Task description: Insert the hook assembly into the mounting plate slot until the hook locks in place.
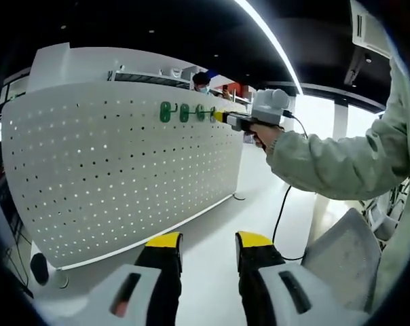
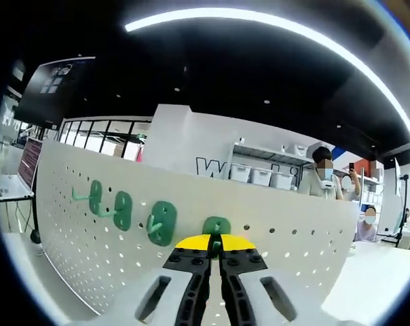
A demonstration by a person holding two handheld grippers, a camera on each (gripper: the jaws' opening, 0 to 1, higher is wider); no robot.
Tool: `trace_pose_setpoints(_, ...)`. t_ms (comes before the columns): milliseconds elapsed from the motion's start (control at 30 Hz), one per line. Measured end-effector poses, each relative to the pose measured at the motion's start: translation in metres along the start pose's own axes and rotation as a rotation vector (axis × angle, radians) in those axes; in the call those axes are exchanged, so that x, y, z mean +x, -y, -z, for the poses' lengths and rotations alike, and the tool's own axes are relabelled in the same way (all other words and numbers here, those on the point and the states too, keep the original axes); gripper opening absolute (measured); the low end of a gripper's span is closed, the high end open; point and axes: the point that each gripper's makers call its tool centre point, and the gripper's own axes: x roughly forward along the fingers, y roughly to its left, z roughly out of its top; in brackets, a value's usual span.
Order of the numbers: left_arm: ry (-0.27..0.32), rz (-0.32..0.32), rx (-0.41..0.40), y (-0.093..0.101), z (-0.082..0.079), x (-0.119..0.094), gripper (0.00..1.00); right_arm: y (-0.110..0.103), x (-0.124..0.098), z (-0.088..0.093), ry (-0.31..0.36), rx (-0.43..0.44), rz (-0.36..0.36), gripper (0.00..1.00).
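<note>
A white pegboard plate stands upright and carries a top row of green hooks. In the right gripper view three hooks hang on the board to the left, and a fourth green hook sits against the board straight ahead. My right gripper is shut on that fourth hook, its yellow tips pressed together at the hook's base. From the left gripper view that right gripper shows at the row's right end, held by a hand. My left gripper hangs open, well below and away from the board.
A pale sleeve crosses the right side, with a black cable dropping from the gripper. A white chair stands at lower right. People stand behind the board near shelves of bins.
</note>
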Motion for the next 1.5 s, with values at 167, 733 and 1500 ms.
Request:
trace_pose_setpoints(167,-0.003,-0.003,-0.003,-0.002,0.001,0.0,0.32,0.0,-0.001,0.0,0.004,-0.009,-0.001,0.02)
trace_pose_setpoints(733,0.0,-0.013,-0.01,-0.003,0.002,-0.001,0.32,-0.006,-0.022,0.024,-0.075,0.019,-0.01,0.19)
trace_pose_setpoints(1500,0.03,-0.036,0.012,0.01,-0.007,-0.024,0.34,-0.052,-0.131,0.042,-0.238,0.203,-0.083,0.48)
